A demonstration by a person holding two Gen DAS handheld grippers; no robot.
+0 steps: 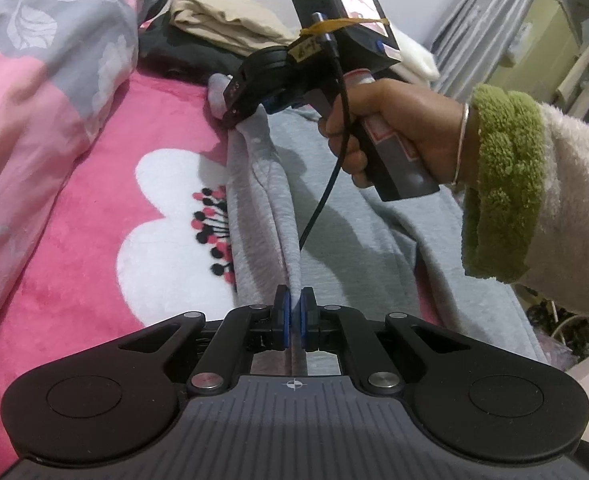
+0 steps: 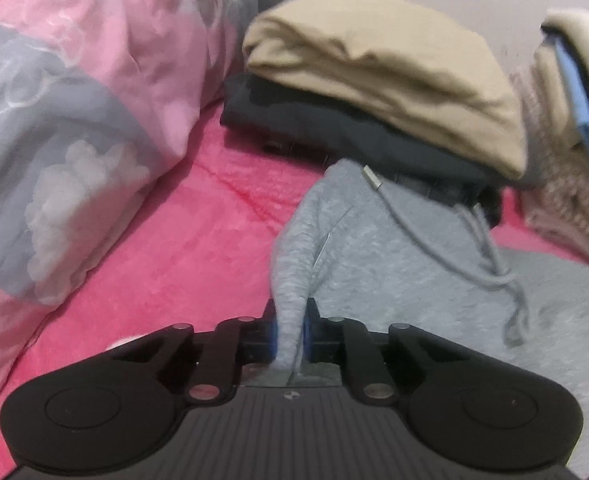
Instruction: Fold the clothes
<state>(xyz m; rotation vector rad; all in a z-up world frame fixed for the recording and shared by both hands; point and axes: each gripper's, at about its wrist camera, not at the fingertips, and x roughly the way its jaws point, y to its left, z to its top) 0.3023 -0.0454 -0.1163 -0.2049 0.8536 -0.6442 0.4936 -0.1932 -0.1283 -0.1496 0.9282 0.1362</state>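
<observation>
While the left wrist view looks along the bed, the left gripper has its blue pads pressed together on a thin raised ridge of the grey hoodie, whose folded edge runs straight ahead from it to the right gripper, which bites the same edge at its far end. That edge is the long axis of the coming fold, stretched between both tools, so neither hand is nearer (each already holds an end). The person's right hand, in a fleecy green-cuffed sleeve, grips the handle. The hoodie lies on a pink blanket with a white flower.

From the right wrist view, the right gripper pinches a thick bunch of the hoodie near the hood, its drawstring trailing right. Just beyond lies a stack of folded clothes, tan over black, and a pink and grey quilt crowds the left.
</observation>
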